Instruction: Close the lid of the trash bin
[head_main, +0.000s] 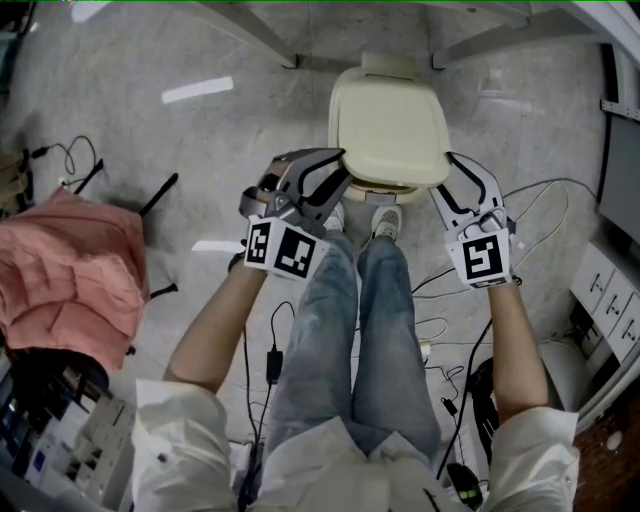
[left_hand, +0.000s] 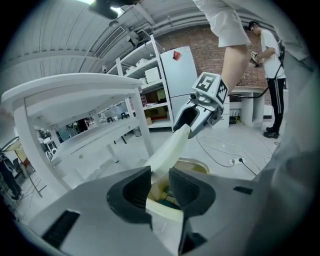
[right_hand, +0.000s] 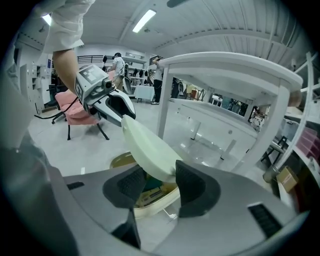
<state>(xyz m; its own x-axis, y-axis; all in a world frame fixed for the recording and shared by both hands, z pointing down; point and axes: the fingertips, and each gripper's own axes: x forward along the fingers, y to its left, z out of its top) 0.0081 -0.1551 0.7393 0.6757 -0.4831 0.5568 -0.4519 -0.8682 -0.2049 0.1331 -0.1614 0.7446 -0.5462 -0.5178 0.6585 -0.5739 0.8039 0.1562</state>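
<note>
The lid (head_main: 388, 125) sits at the top centre of the head view, cream and rounded, over the trash bin (head_main: 383, 188), whose rim shows just below it. From up there it looks nearly flat. My two gripper views show it tilted up off the bin, with a gap under it where I see something green and some paper inside (the head view hides all of that). My left gripper (head_main: 335, 172) has its jaws closed on the lid's left edge, and in its own view the thin rim fills the narrow gap between the two dark pads. My right gripper (head_main: 445, 180) grips the opposite edge the same way, pads against the rim. Each gripper view catches the other gripper across the lid, biting its far end. The only print I can see is the black-and-white square markers on the cubes (head_main: 483, 256). My shoes (head_main: 386, 220) stand just below the bin. A chair draped in pink cloth (head_main: 65, 275) is at the left of the head view, and cables (head_main: 545, 195) trail over the floor at the right. The left gripper view adds shelves, a white fridge (left_hand: 178, 82) and a person (left_hand: 271, 75) standing at the upper right.
</note>
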